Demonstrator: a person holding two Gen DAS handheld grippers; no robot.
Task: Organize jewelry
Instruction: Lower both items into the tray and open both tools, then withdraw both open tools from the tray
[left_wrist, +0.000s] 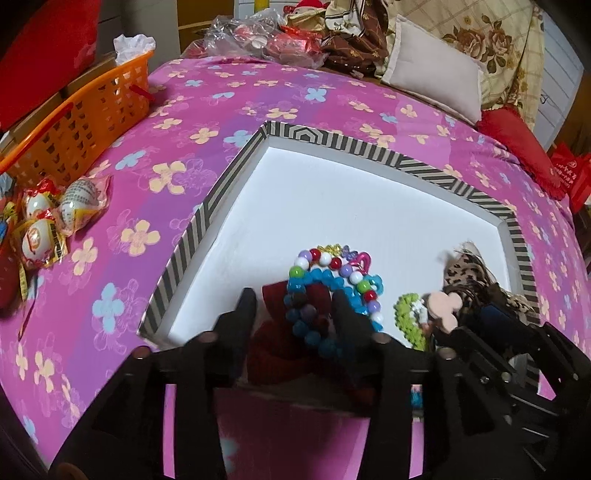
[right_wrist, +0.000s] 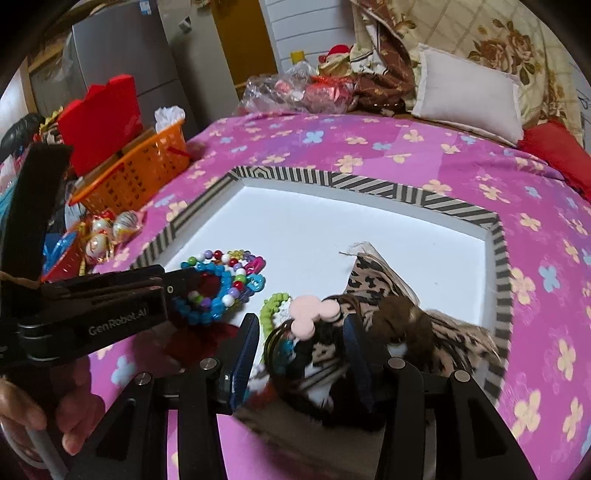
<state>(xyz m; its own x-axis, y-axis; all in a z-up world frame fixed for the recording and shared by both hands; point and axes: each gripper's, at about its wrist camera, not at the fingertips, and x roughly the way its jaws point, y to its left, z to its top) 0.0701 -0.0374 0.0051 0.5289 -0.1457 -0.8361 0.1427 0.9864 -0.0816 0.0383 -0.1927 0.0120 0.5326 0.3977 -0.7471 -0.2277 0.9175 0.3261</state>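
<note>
A white tray with a striped rim (left_wrist: 236, 162) (right_wrist: 369, 184) lies on the pink flowered bedspread. My left gripper (left_wrist: 295, 306) (right_wrist: 184, 288) is open, its fingers on either side of a pile of blue and multicoloured bead bracelets (left_wrist: 332, 280) (right_wrist: 221, 280) and a dark red scrunchie (left_wrist: 273, 295) at the tray's near edge. My right gripper (right_wrist: 301, 325) is open around a pile of hair ties with a pink mouse-shaped charm (right_wrist: 314, 314) (left_wrist: 441, 306), a green bead ring (right_wrist: 271, 306) (left_wrist: 406, 317) and a leopard-print scrunchie (right_wrist: 376, 284) (left_wrist: 465, 273).
An orange basket (left_wrist: 81, 118) (right_wrist: 136, 173) stands at the left of the bed, with wrapped eggs (left_wrist: 55, 214) (right_wrist: 110, 232) beside it. Plastic bags (left_wrist: 258, 37), a white pillow (left_wrist: 432, 70) (right_wrist: 469, 85) and a red cushion (left_wrist: 517, 144) lie at the back.
</note>
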